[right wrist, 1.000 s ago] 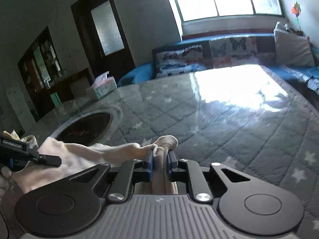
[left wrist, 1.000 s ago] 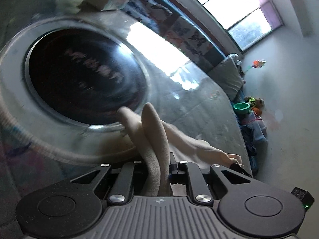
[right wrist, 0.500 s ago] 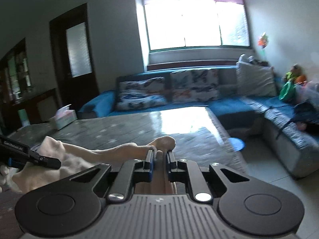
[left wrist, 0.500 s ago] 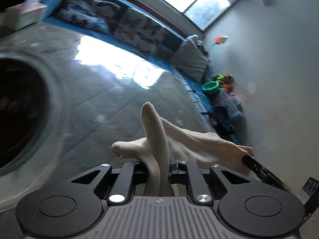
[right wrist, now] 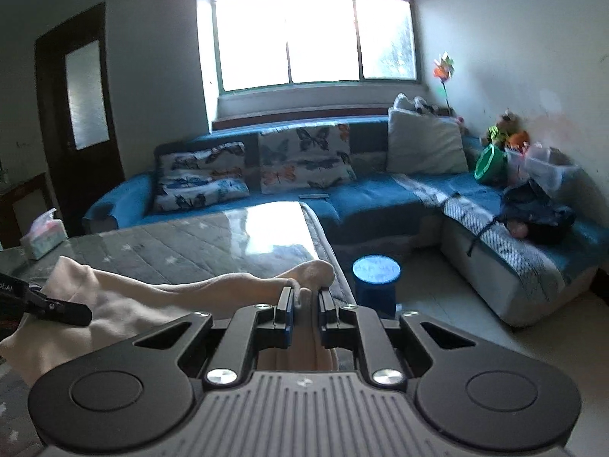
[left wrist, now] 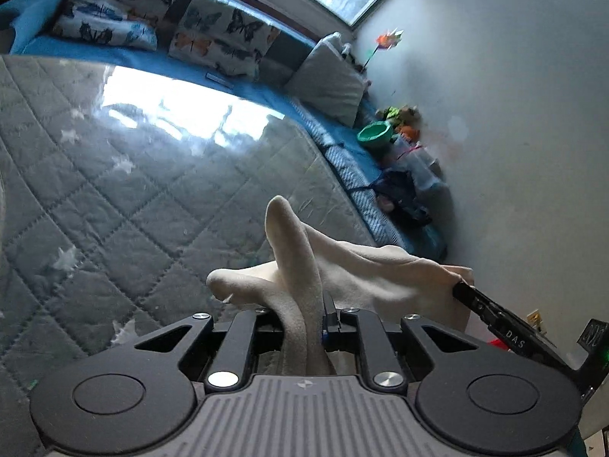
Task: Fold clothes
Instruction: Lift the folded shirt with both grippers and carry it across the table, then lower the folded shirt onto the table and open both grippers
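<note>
Grey quilted cloth with pale stars covers the table [left wrist: 114, 190] under my tongs, glossy where the window light strikes it. Above that surface hangs the cream garment [left wrist: 365, 270], stretched between my two tools and lifted clear of the quilt as far as I can see. My left gripper [left wrist: 316, 316] is clamped on one bunched end of it; a thick fold stands up between the closed fingers and a second lobe droops to the left. My right gripper [right wrist: 304, 301] is pinched tight on the other end, with a rounded nub of fabric poking out past the fingertips. In the left wrist view the right tool's dark finger bites the cloth's far right corner; in the right wrist view the left tool's black finger grips the cloth at the near left.

Farther out, a tissue box [right wrist: 42, 238] sits on the table's left side. Beyond the table runs a blue sofa [right wrist: 380, 198] with butterfly cushions [right wrist: 304, 158] and a grey pillow [right wrist: 424, 143]. A blue stool [right wrist: 376, 280] stands on the floor just right of the table edge. On the sofa's right arm lie a green bowl [right wrist: 489, 163], toys and a dark bag [right wrist: 536, 209].
</note>
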`<state>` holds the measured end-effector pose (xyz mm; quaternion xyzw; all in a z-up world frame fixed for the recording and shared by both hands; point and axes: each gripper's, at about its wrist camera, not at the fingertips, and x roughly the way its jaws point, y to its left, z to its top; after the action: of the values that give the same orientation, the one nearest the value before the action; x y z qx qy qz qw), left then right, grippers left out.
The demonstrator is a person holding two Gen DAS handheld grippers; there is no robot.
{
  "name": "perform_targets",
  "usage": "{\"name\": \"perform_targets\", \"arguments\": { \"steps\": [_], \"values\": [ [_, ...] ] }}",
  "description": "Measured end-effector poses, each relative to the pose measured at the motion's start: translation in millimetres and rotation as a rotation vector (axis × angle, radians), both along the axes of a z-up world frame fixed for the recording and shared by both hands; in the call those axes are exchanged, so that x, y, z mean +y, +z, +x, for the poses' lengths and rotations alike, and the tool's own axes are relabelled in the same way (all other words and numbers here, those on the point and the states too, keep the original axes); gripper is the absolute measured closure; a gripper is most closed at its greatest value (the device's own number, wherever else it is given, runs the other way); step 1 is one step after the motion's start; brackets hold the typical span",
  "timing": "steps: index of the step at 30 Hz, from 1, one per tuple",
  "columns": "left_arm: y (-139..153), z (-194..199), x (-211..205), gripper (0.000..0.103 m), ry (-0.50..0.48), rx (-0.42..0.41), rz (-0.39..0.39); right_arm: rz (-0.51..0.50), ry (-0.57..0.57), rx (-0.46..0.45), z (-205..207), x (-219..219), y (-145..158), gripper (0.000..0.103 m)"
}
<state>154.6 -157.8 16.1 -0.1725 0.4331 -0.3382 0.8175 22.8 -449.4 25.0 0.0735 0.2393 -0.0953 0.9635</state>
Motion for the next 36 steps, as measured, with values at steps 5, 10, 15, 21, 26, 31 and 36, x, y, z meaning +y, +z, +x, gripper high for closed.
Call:
{"name": "perform_targets", "arguments": {
  "steps": [5, 10, 15, 21, 26, 31, 36],
  "values": [
    [-20.8, 6.2, -2.4, 0.088, -0.011, 0.040, 0.043, 0.022, -0.008, 0.058, 15.9, -4.5, -27.8, 0.092],
    [-38.1, 10.6, -0.5, 0.085, -0.020, 0.075, 0.064, 0.033, -0.021, 0.128, 27.9, -9.2, -52.0, 0.091],
    [-40.9, 9.2, 7.9, 0.085, -0.056, 0.107, 0.041, 0.036, -0.021, 0.172, 27.4, -12.4, -65.3, 0.091],
    [-33.9, 3.4, 20.8, 0.065, -0.081, 0.079, 0.063, 0.008, -0.040, 0.195, 14.4, -8.7, -62.2, 0.081],
    [-14.1, 3.1, 33.6, 0.058, 0.003, -0.032, 0.128, -0.021, -0.038, 0.157, 7.8, -3.3, -47.0, 0.080],
    [-6.1, 0.1, 23.3, 0.061, -0.018, -0.053, 0.094, -0.004, 0.040, 0.139, 19.9, 14.2, -42.0, 0.080],
    [-12.2, 1.5, 1.1, 0.066, -0.067, -0.043, 0.092, 0.001, 0.079, 0.161, 42.2, 27.8, -49.6, 0.080]
  ]
}}
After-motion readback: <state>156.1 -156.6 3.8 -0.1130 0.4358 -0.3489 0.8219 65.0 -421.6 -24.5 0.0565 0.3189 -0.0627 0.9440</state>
